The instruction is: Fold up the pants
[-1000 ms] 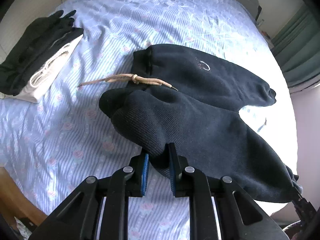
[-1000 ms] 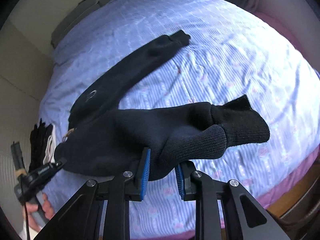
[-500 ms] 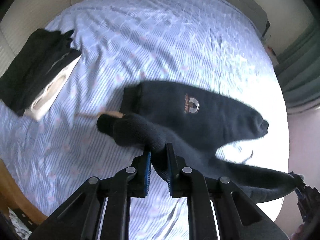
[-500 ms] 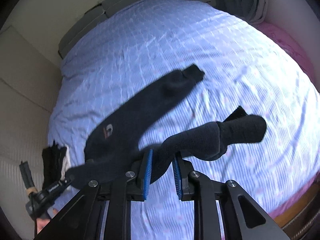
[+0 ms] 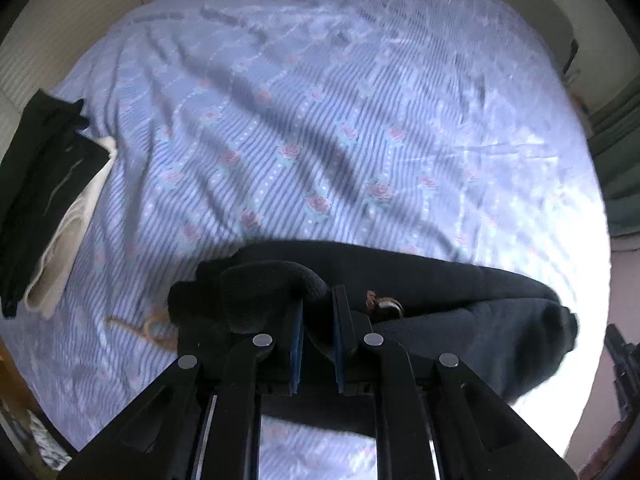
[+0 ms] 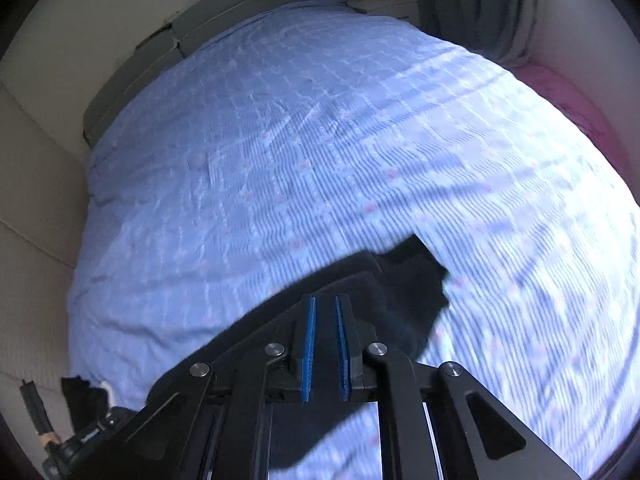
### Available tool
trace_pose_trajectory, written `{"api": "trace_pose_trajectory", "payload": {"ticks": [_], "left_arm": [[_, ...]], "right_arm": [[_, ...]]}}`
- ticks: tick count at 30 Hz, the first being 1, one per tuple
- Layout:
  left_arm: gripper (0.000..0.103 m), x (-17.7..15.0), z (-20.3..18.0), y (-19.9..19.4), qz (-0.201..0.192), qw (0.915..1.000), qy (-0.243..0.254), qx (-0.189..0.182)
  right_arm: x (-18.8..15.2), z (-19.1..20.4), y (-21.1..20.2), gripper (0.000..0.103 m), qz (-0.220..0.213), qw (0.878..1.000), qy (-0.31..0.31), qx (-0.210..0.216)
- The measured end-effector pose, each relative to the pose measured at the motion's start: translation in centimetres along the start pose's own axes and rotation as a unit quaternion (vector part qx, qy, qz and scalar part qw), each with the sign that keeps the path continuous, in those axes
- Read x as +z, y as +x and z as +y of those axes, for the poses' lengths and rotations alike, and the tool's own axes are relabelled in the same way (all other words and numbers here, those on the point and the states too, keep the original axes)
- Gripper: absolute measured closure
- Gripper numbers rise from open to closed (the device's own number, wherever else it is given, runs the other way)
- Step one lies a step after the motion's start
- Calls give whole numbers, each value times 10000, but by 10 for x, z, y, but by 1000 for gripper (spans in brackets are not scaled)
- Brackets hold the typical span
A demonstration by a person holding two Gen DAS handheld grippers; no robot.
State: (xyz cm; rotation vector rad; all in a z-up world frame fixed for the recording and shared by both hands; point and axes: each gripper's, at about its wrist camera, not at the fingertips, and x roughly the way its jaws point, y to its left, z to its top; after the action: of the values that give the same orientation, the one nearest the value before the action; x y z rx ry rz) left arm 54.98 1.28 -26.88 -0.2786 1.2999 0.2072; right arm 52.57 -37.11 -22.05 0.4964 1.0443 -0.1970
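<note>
Sweatpants (image 5: 440, 300) | my left gripper (image 5: 318, 312) clamps waistband, right gripper (image 6: 325, 320) clamps cuff end | risk: thick fleece slips, fold skews.

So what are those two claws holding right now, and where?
Both grip the dark pants: left gripper on the ribbed waistband, right gripper near a leg cuff.

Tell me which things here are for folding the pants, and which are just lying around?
For the job:
- the black pants, with their tan drawstring
- the left gripper, jaws pinching the waistband
- the right gripper, over the dark cloth
- the bed sheet they lie on

Just lying about:
- the stack of folded clothes
- the grey headboard cushions
- the curtain
</note>
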Motion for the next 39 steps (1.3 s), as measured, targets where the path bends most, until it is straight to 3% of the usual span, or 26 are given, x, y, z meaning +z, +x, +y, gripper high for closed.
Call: {"api": "trace_pose_trajectory", "payload": {"ticks": [3, 4, 5, 6, 7, 10, 11, 13, 14, 16, 18, 20, 25, 28, 30, 31, 33, 35, 39], "left_arm": [[80, 11, -6, 13, 80, 9992, 228, 325], [74, 12, -9, 12, 96, 9984, 346, 426], [49, 13, -11, 9, 70, 9978, 463, 460], [23, 13, -12, 1, -25, 9972, 591, 462], [18, 14, -13, -9, -196, 9964, 672, 481], [19, 10, -19, -41, -730, 9865, 1345, 589], [19, 7, -29, -48, -857, 9766, 1941, 354], [19, 3, -48, -48, -732, 9519, 2976, -40], [19, 0, -59, -43, -556, 9336, 3524, -339], [19, -1, -75, -26, -178, 9098, 4094, -655], [20, 1, -89, -6, 66, 8965, 4386, -623], [25, 7, -99, 16, 333, 8934, 4431, -662], [27, 6, -105, 62, 1034, 8996, 4140, -934], [31, -1, -107, 80, 1438, 8973, 4032, -1076], [48, -6, -107, 85, 1595, 8974, 3966, -1095], [54, -7, -107, 84, 1588, 8963, 3973, -1171], [79, -9, -107, 78, 1584, 8935, 3999, -1288], [86, -10, -107, 70, 1490, 8926, 4023, -1383], [87, -11, -114, 42, 1077, 8890, 4164, -1571]], "right_arm": [[5, 3, 10, 89, 32, 9998, -156, -121], [4, 4, 10, 81, 18, 9996, -227, -158], [1, 4, 8, 65, -8, 9992, -328, -211], [-1, 4, 6, 58, -42, 9989, -386, -246], [-3, 3, 4, 49, -89, 9986, -441, -261], [-11, -4, -4, 47, -128, 9977, -588, -318], [-16, -9, -7, 47, -108, 9977, -603, -281], [-23, -17, -9, 47, -73, 9980, -597, -168], [-26, -21, -8, 44, -33, 9982, -584, -145], [-33, -30, -6, 41, 30, 9986, -514, -85], [-40, -41, 2, 41, 164, 9990, -420, -77], [-45, -49, 11, 41, 285, 9991, -309, -15], [-45, -62, 44, 41, 566, 9984, -86, 19], [-41, -66, 64, 41, 756, 9969, 124, 159], [-41, -68, 73, 41, 846, 9958, 226, 269], [-41, -68, 77, 43, 888, 9955, 207, 260], [-43, -67, 80, 53, 836, 9963, 99, 164], [-44, -66, 75, 67, 764, 9970, -3, 98], [-44, -61, 44, 77, 426, 9989, -157, 117]]}}
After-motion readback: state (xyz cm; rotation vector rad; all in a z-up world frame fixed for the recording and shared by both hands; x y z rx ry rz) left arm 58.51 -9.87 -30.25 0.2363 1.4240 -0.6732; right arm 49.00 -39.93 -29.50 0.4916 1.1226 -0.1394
